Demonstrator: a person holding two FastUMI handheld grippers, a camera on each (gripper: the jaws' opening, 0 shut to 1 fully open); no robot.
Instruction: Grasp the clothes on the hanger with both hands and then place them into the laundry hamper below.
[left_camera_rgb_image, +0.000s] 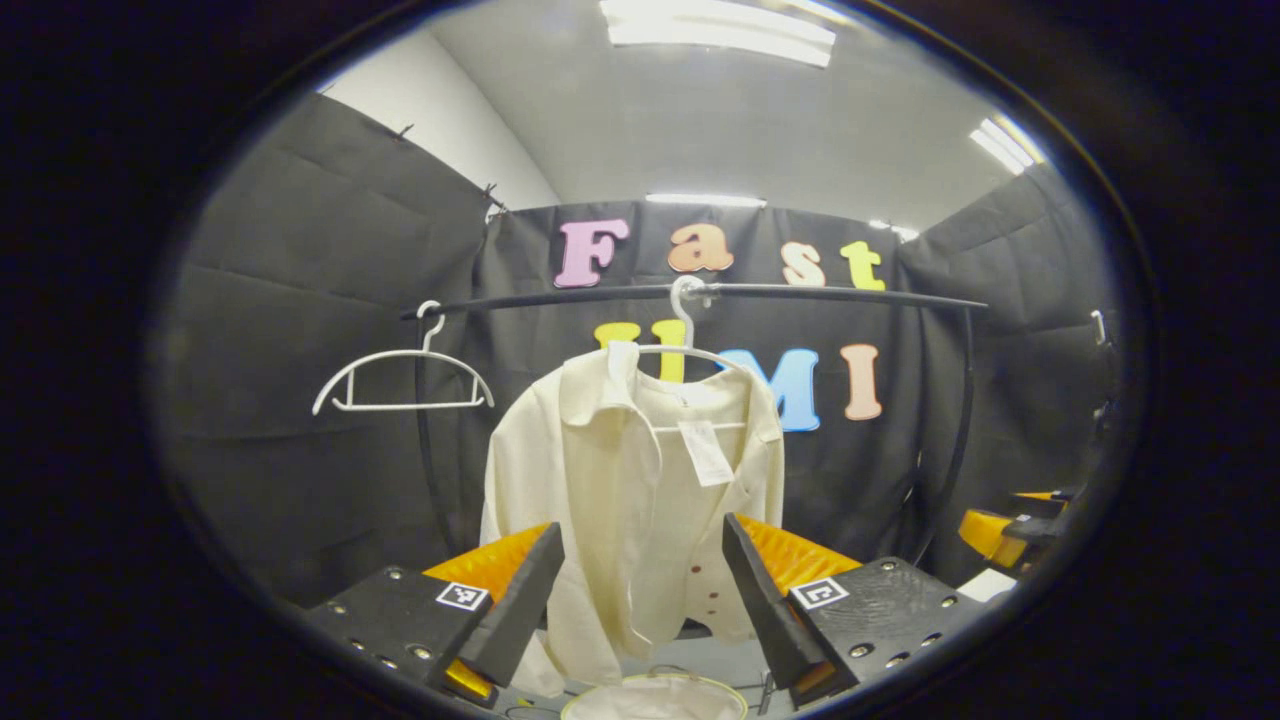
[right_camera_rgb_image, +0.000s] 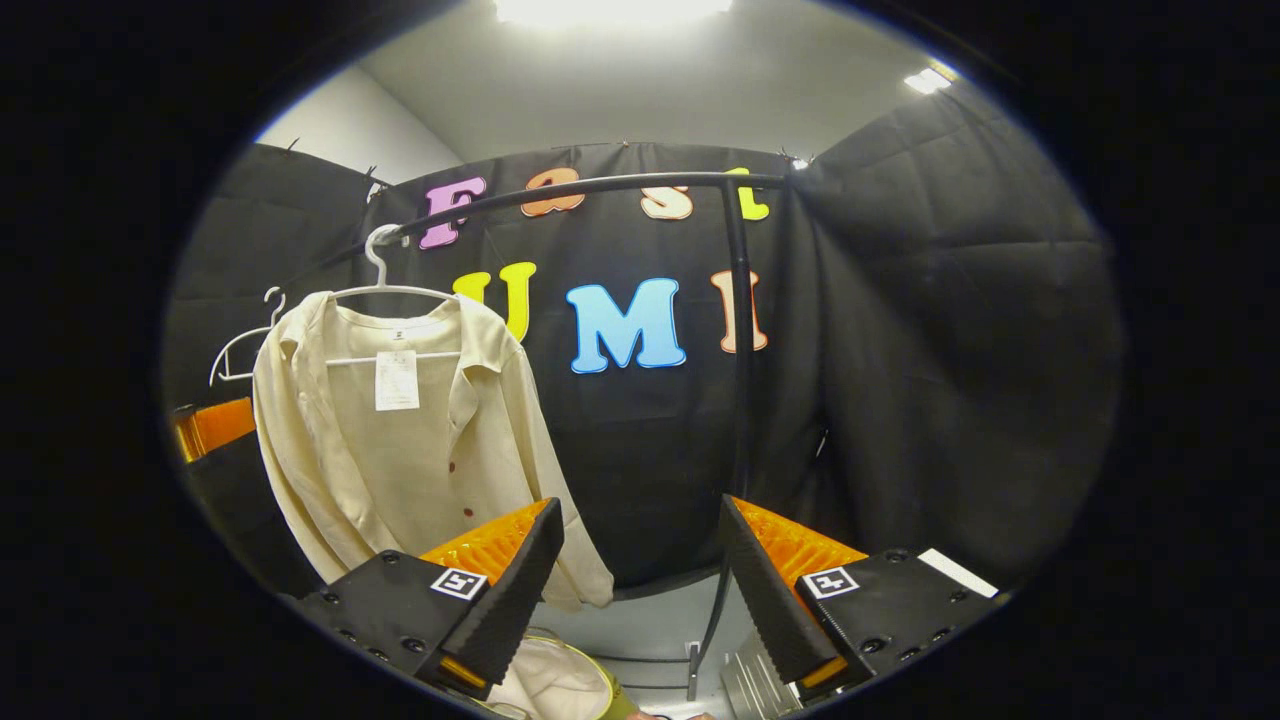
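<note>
In the left gripper view, the left gripper (left_camera_rgb_image: 643, 590) sits nearest, its fingers (left_camera_rgb_image: 520, 605) spread wide with nothing between them; the lower part of the shirt (left_camera_rgb_image: 630, 500) shows through the gap but lies farther off, untouched. Just below the shirt's hem, at the bottom edge of that view, the round rim of the laundry hamper (left_camera_rgb_image: 655, 697) shows, with pale cloth inside it. The cream shirt hangs open-fronted on a white hanger (left_camera_rgb_image: 685, 340), a paper tag dangling inside its collar and dark buttons down the placket. That hanger hooks over the black curved rail (left_camera_rgb_image: 800, 295) of a clothes rack. To the left of the shirt on the same rail hangs an empty white hanger (left_camera_rgb_image: 400, 385). Well to the right of the shirt, near the edge of the view, part of the right gripper (left_camera_rgb_image: 1010, 525) is seen.

In the right gripper view, the right gripper (right_camera_rgb_image: 642, 590) is closest, its fingers likewise spread apart and holding nothing. The shirt (right_camera_rgb_image: 400, 450) hangs to the left of and beyond these fingers, its sleeve end dropping just past the left finger, not touching as far as can be told. Below the shirt the hamper's rim (right_camera_rgb_image: 600, 690) shows. To the right of the shirt stands the rack's upright post (right_camera_rgb_image: 742, 380). To the left of the shirt, part of the left gripper (right_camera_rgb_image: 215, 430) shows.
</note>
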